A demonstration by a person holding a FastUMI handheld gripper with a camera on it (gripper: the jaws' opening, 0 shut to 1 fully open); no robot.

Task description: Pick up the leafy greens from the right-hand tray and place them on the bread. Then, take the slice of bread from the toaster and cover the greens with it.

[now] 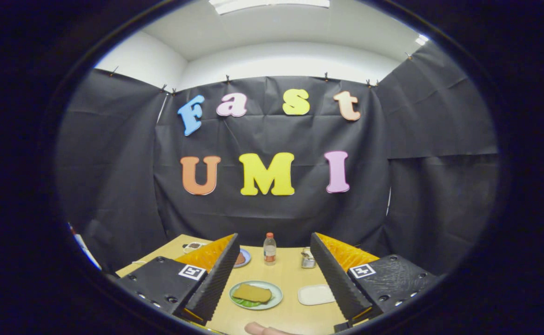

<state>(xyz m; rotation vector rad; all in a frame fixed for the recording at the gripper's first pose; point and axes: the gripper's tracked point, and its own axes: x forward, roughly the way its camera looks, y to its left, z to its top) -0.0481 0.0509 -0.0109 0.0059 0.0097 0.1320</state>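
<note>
The fingers (274, 279) are held wide and empty. Between them, on the bench (295, 307), the plate (275, 292) carries bread (252, 293) already laid over greens (245, 303), its length crosswise.

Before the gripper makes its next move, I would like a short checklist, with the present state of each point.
1. Gripper fingers wide apart, nothing between them: ok.
2. Bread slice lies on top of the greens: ok.
3. Both sit inside the green plate, between the fingers: ok.
4. White tray beside the plate has no greens left: ok.
5. Toaster beyond the fingers has no slice left: cannot tell.
6. Bottle upright, apart from the plate: ok.
</note>
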